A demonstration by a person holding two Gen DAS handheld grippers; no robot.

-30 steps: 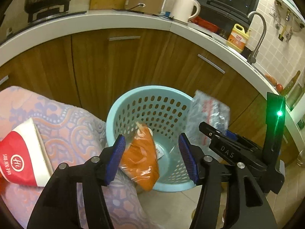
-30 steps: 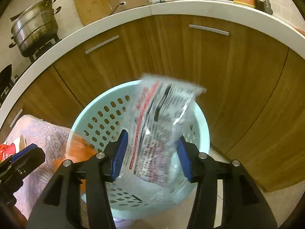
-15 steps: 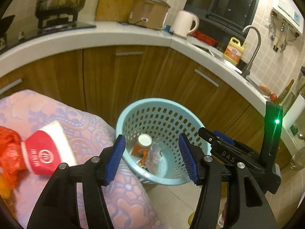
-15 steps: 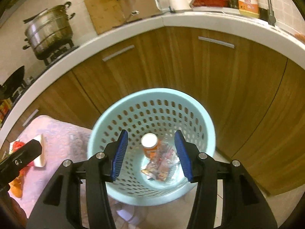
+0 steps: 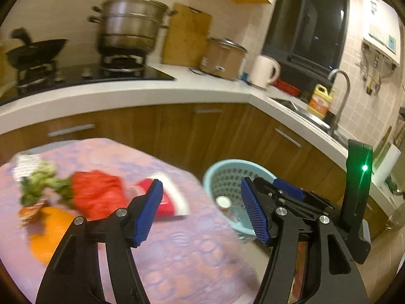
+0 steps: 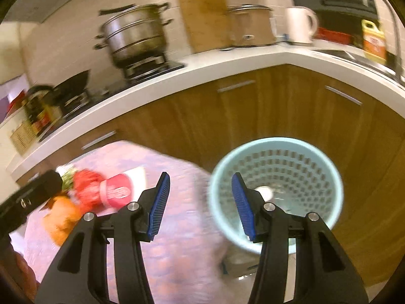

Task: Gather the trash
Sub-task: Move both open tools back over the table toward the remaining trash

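Note:
My left gripper (image 5: 201,187) hangs over the table's edge, its jaws opening with nothing between them. My right gripper (image 6: 200,179) is open and empty, between the table and the light blue basket (image 6: 276,144). The basket (image 5: 235,169) stands on the floor to the right of the table, with a white-capped container (image 5: 223,202) and wrappers lying in it. On the patterned cloth lie a red and white paper cup (image 5: 167,202), a red plastic bag (image 5: 98,192), an orange piece (image 5: 53,225) and green scraps (image 5: 38,185). The cup (image 6: 117,192) lies to the left of the right gripper.
Wooden cabinets (image 5: 227,131) stand close behind the table and basket. The white counter (image 5: 126,93) carries a steamer pot (image 5: 129,30), a wok (image 5: 35,53), a cutting board (image 5: 187,38) and a kettle (image 5: 263,72). A sink tap (image 5: 341,96) is at the right.
The orange bag and the clear printed wrapper left the jaws and now lie in the basket. Both grippers have risen and swung left from the basket toward the table.

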